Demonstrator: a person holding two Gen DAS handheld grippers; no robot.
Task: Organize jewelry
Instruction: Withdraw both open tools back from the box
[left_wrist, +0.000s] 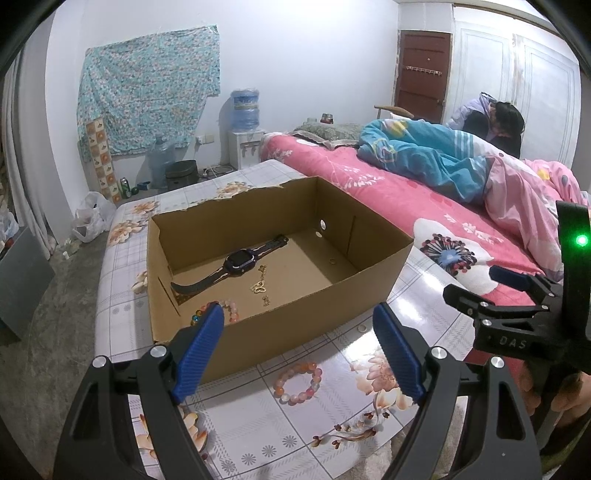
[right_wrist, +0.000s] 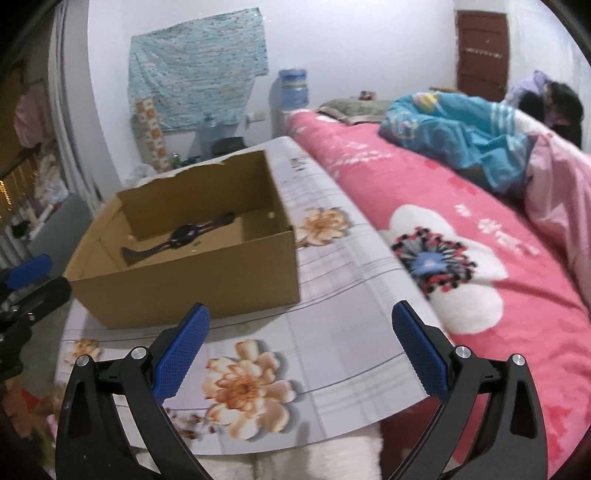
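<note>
1. The left gripper hangs above the near edge of the table, its blue fingers spread wide with nothing between them.
2. The right gripper is also spread wide and empty, over the near right part of the table; in the left wrist view it shows at the right edge.
3. A bracelet of pink and orange beads lies flat on the table, just near of the box and between the left gripper's fingers in that view, touching neither.
4. The box is open-topped cardboard and sits on the far left part of the table; its far rim is torn.
5. Inside it a dark watch lies stretched out diagonally, also seen from the right wrist.
6. Right of the watch lies a gold chain.
7. A second bead bracelet rests in the box's near left corner, partly hidden by the left finger.
8. A small ring lies on the box floor toward the right wall.
9. Another small ring lies on the table, just beside the box's near right corner.
10. A bed with a pink floral cover runs along the table's right side.
</note>
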